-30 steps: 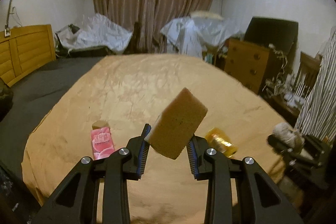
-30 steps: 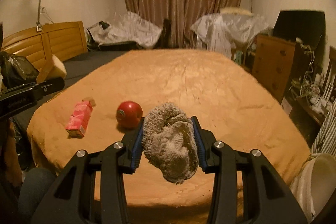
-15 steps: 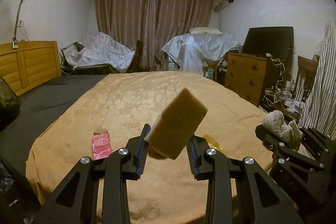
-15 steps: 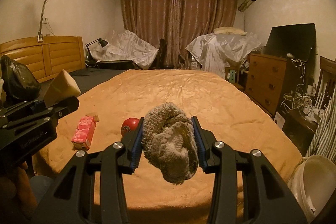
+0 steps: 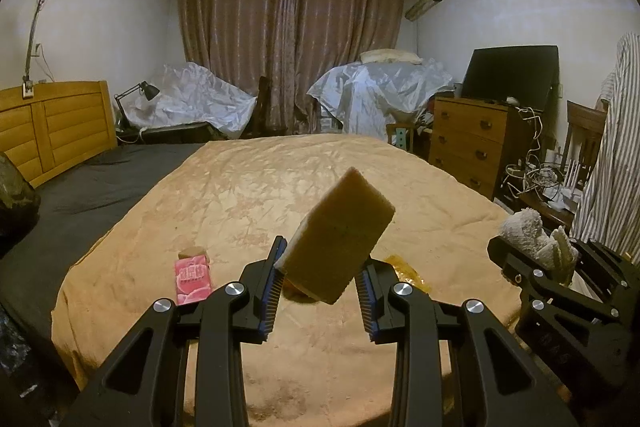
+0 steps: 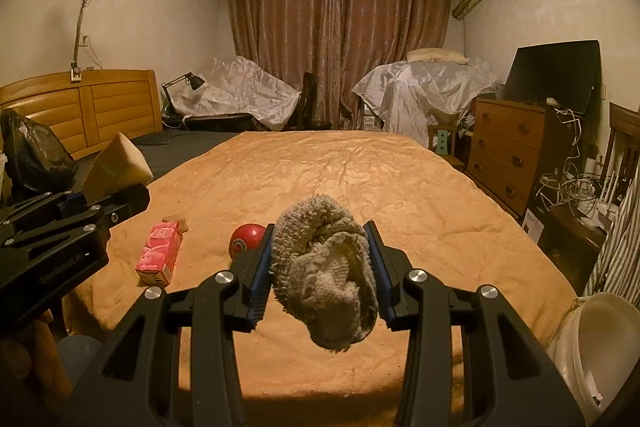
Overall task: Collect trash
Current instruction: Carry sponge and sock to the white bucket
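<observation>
Left wrist view: the left gripper pinches a yellow sponge by its lower corner, so the block sticks up tilted to the right above the bedspread. Being foam, it should be light and squashy; a hold across its flat faces near the middle would likely sit steadier than this corner grip.

In the right wrist view, the right gripper is clamped on a grey knitted rag, which bulges between the pads and droops below them. It looks soft, limp and light, and should bunch rather than slip.

Farther out on the bedspread, left of the rag, lie a red ball and a pink carton, both untouched. A white bucket stands at the near right, off the bed.
</observation>
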Demonstrator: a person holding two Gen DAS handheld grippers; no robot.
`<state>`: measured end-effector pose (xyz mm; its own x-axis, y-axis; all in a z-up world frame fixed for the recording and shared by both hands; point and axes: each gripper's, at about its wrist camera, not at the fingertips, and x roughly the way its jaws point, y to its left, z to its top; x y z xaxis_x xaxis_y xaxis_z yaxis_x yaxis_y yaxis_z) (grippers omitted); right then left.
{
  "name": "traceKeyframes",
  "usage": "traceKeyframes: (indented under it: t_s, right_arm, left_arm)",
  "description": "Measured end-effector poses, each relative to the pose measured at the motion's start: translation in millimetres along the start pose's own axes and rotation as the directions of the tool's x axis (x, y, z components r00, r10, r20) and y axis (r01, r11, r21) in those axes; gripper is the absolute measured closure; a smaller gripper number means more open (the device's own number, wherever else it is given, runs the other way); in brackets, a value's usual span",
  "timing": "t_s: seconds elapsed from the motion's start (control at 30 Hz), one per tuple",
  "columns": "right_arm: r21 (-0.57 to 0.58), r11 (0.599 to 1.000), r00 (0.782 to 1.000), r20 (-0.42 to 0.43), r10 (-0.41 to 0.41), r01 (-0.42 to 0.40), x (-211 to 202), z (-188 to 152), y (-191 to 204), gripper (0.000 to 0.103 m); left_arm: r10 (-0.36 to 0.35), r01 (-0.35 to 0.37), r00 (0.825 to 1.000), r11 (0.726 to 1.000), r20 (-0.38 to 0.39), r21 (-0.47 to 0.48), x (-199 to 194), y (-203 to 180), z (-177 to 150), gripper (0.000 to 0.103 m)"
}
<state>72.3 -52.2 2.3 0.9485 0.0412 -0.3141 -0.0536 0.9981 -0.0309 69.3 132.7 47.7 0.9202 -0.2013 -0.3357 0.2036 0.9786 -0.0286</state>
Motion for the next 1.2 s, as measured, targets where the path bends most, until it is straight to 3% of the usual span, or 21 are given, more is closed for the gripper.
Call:
traceKeyframes:
  t_s: [0.43,0.77,1.03,1.2]
  right_arm:
    - [0.006,1.0,0.999,-0.02,-0.025,0.025,1,6,-11,0.062]
    - [0.039,0.982,0.982,-0.037,-0.184,0.185,-24,16,-81,0.062]
    - [0.072,0.943,0.943,-0.101,-0.316,0.324,-56,11,-157,0.062]
    - [0.111,0.913,0.913,-0.161,-0.374,0.393,-81,0,-205,0.062]
  left_arm:
    - [-0.023,0.023,1.0,1.0,-0.012,0.01,15,4,2,0.069]
    - [-0.163,0.164,0.986,0.984,-0.026,0.067,39,-62,10,0.069]
    - [-0.326,0.331,0.943,0.937,-0.064,0.11,59,-152,22,0.069]
    - [-0.43,0.442,0.897,0.887,-0.106,0.137,68,-218,29,0.069]
